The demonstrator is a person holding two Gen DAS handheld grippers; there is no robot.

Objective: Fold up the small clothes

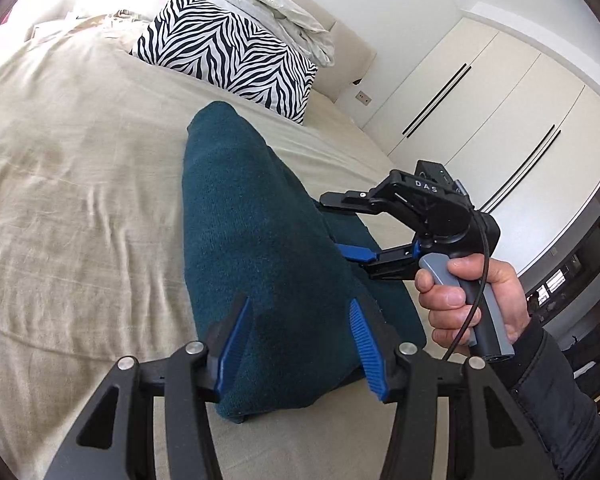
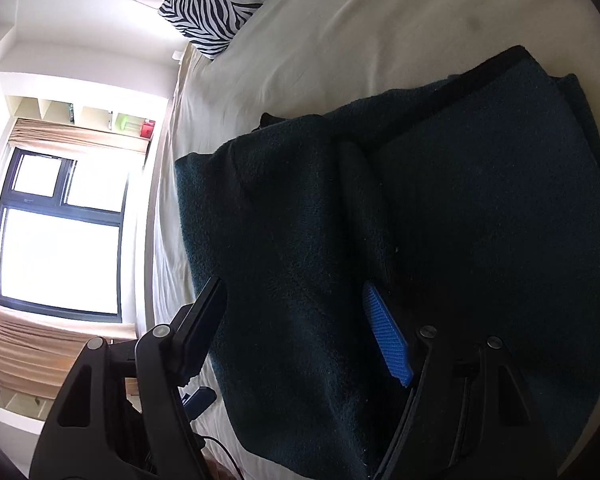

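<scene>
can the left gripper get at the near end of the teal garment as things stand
Probably yes. The left gripper already has its open blue pads either side of the teal garment at its near end, and nothing lies between them but the cloth.

One short lettering, on a gripper
The white letters "D A S" stand on the black top face of the right gripper (image 1: 340, 228), seen from the left wrist view; nothing else in either view carries text that can be read
</scene>
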